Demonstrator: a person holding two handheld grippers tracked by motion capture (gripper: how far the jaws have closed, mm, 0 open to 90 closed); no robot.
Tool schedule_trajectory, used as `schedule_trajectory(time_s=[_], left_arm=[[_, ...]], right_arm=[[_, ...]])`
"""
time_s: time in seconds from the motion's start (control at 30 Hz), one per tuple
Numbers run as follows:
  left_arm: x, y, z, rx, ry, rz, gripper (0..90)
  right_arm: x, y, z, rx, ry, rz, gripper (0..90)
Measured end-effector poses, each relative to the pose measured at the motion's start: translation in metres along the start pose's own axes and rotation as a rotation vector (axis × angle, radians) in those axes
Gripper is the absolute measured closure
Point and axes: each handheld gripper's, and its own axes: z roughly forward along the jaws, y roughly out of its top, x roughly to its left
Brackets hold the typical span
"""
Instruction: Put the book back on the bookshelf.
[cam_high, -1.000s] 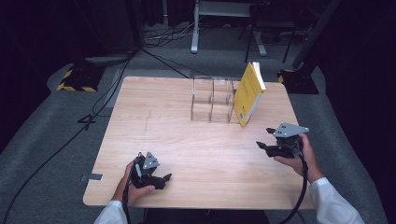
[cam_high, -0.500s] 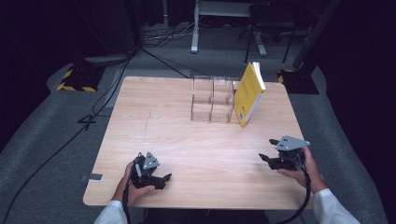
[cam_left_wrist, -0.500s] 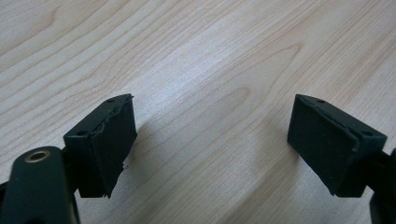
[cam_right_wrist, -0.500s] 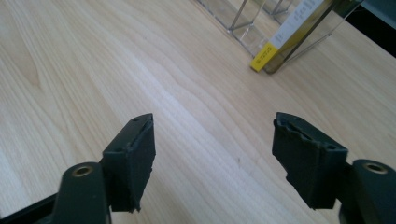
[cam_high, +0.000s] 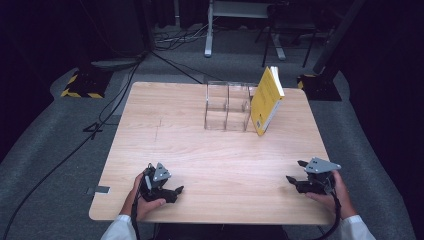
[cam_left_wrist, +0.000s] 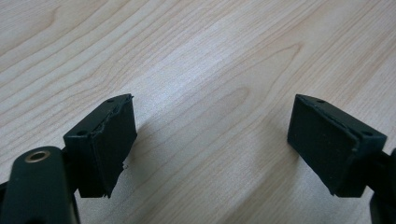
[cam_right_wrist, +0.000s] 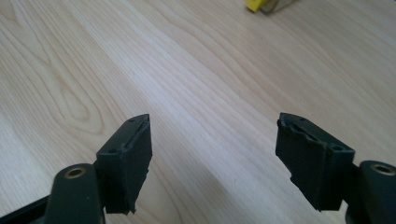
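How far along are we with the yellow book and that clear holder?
Done: the yellow book leans against the clear holder. In hand: nothing; the left gripper and right gripper are open, resting at the table's near edge. Left: nothing visible, except perhaps standing the book upright.

Count on the light wooden table

One yellow paperback book; one clear acrylic divider rack, three compartments visible; two black two-jaw grippers, left and right, nothing between either's fingers; two hands.
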Motion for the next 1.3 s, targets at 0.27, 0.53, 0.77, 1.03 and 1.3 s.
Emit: schedule_trajectory(time_s=[0.27,0.53,0.77,1.03,1.3], left_arm=[[0.0,0.0,0.0,0.0,0.0,0.0,15.9],[0.0,0.0,0.0,-0.001,-0.001,-0.001,15.8],[0.0,0.0,0.0,0.001,0.003,0.0,15.6],[0.0,0.001,0.001,0.001,0.009,-0.003,15.5],[0.001,0.001,0.001,0.002,0.008,-0.003,15.5]], right_arm=[[-0.009,-0.033,-0.009,0.015,-0.013,0.09,27.7],[-0.016,-0.067,-0.02,-0.015,0.001,0.223,26.1],[-0.019,-0.069,-0.02,-0.002,0.022,0.269,24.6],[-0.02,-0.069,-0.019,0.0,0.023,0.273,24.3],[-0.02,-0.069,-0.019,0.002,0.022,0.28,23.5]])
